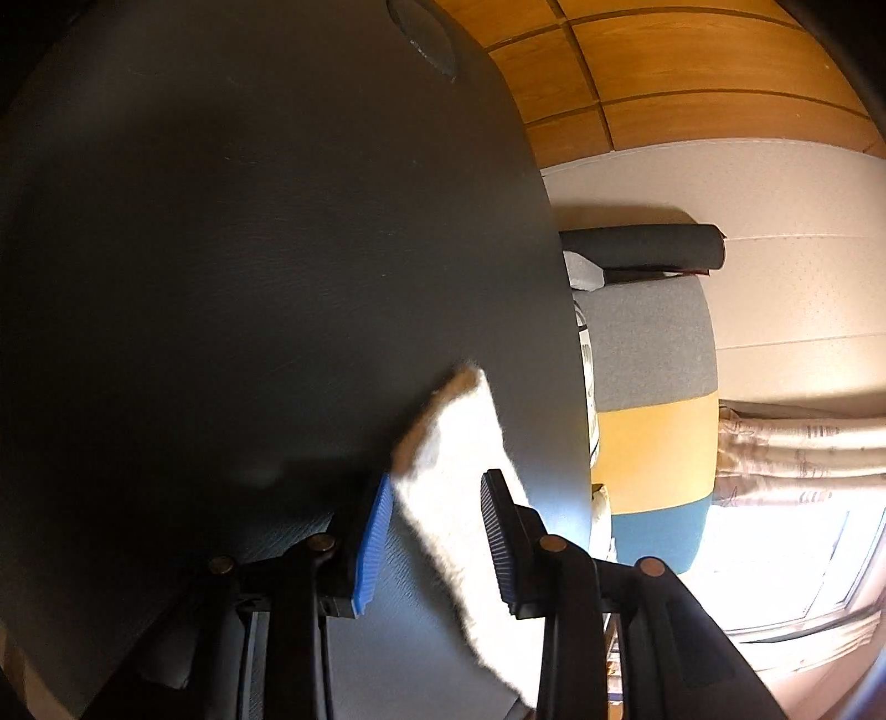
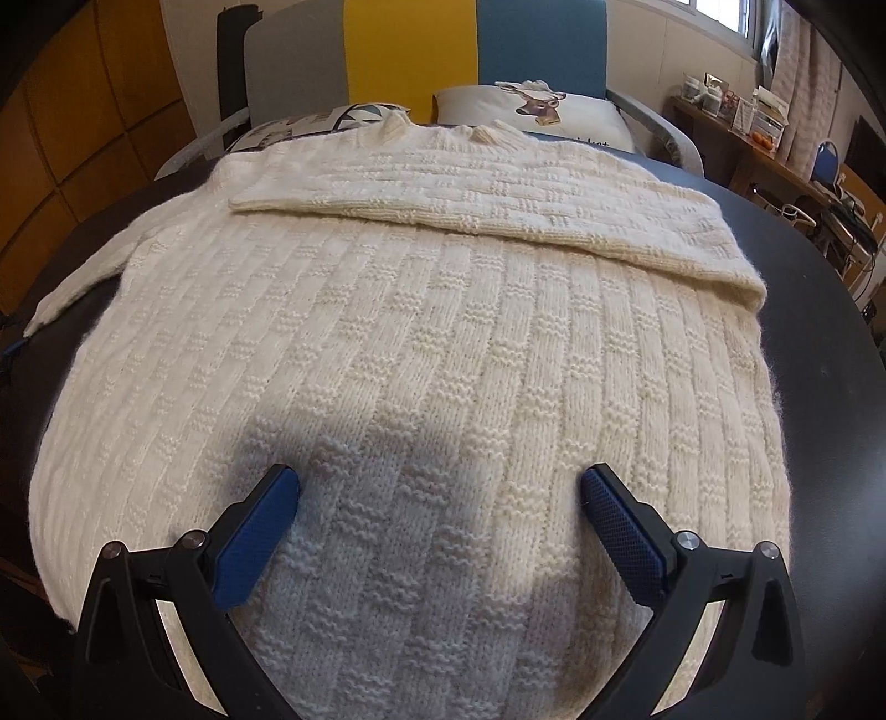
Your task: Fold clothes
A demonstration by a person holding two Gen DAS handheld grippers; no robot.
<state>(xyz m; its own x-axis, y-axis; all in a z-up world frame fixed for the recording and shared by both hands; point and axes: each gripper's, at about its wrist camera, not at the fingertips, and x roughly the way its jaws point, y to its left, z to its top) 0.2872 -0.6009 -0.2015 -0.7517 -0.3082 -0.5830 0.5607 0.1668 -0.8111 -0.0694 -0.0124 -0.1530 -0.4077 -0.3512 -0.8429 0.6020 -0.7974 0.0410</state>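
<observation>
One big cream sweater (image 2: 421,343) lay flat on the dark desk (image 2: 819,354) and covered most of it. Its right sleeve (image 2: 498,205) was folded across the chest, up toward 12 o'clock. The other sleeve (image 2: 72,288) stuck out at 9 o'clock, over toward the desk's edge.

The right gripper (image 2: 440,487) hung low over the bottom part of the sweater, at 6 o'clock. Its jaws were spread wide apart, with only the flat knit under them. It held nothing.

From the left wrist camera, the left gripper (image 1: 437,531) was over the bare desk (image 1: 221,277). A sleeve end (image 1: 459,465) ran between its two blue pads. The jaws were about half open. One pad (image 1: 374,543) was just beside the wool, and the other pad stood a bit apart, so it did not squeeze the sleeve.

A striped sofa (image 2: 410,50) with pillows (image 2: 542,111) stood behind the desk at 12 o'clock.
</observation>
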